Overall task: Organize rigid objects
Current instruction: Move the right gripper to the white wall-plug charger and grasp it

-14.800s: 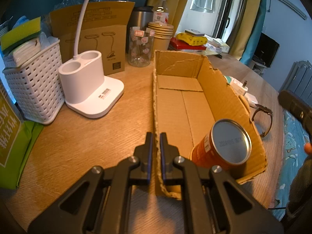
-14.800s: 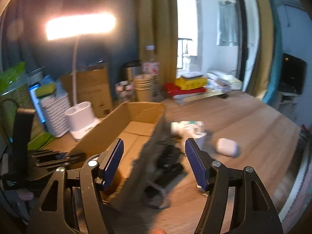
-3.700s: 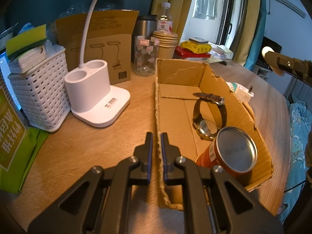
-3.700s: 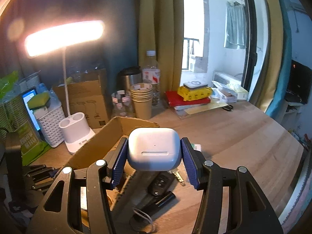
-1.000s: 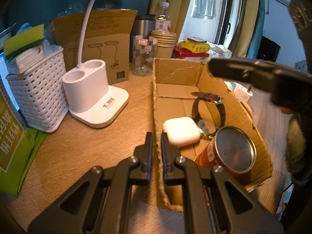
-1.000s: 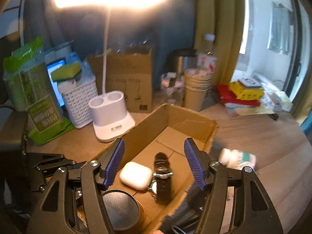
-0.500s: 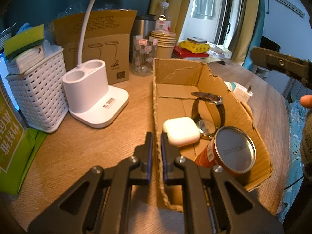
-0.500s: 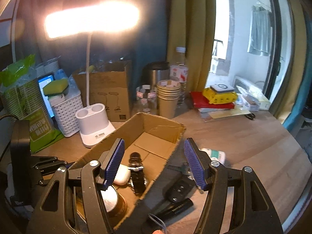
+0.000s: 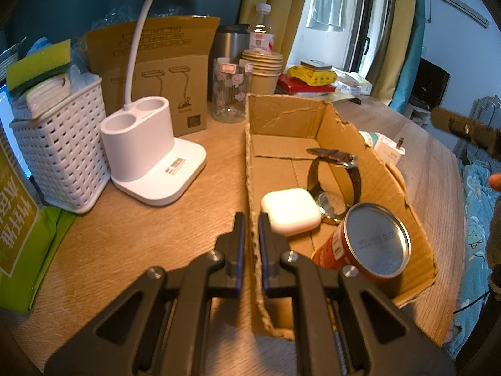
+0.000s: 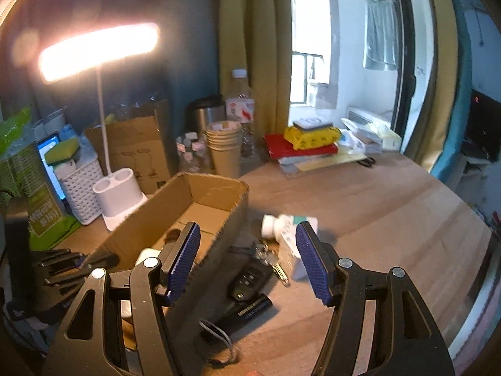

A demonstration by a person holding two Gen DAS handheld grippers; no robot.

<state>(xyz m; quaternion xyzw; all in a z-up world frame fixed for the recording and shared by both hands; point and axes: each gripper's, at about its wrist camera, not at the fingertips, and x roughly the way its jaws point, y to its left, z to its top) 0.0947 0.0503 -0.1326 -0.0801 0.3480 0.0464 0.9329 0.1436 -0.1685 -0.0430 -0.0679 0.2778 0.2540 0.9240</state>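
Now that the earbud case (image 9: pixel 290 210) lies in the cardboard box (image 9: pixel 380 169), my right gripper (image 10: pixel 245 261) swings out wide open, empty (car key (image 10: pixel 249 279) likely next); my left gripper (image 9: pixel 249 238) stays pinched on the box wall.

I see a surface (image 9: pixel 125 228) of matt wood with visible grain. The box (image 9: pixel 350 144) is rough brown cardboard with torn, frayed edges. Inside it, the earbud case (image 9: pixel 289 206) looks like smooth, slightly glossy white plastic, the can (image 9: pixel 374 241) has a dull brushed-metal end, and the watch (image 9: pixel 333 181) has a dark strap and shiny metal casing. My right claw (image 10: pixel 245 258) has ribbed blue pads (image 10: pixel 184 255) on matt black plastic arms.
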